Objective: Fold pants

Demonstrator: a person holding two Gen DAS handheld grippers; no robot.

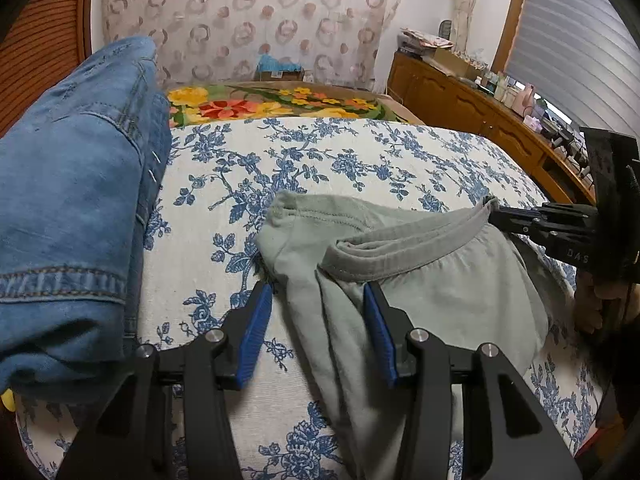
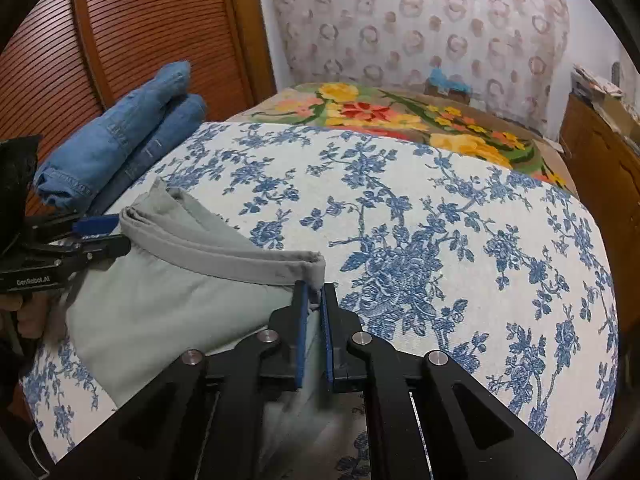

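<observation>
Right tongs (image 2: 314, 292) pinch green pants (image 2: 160, 292); left tongs (image 2: 100, 236) read "GenRobot.AI".

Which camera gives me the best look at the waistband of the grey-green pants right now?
The right wrist view: the waistband runs unbroken from the left tool to the right tool, which pinches its end. The left wrist view shows it curled and foreshortened.

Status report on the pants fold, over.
Right gripper shut on the grey-green pants at the waistband end. Left gripper open, straddling bunched cloth. Pants crumpled, not folded. Folded jeans lie left, touching nothing.
</observation>
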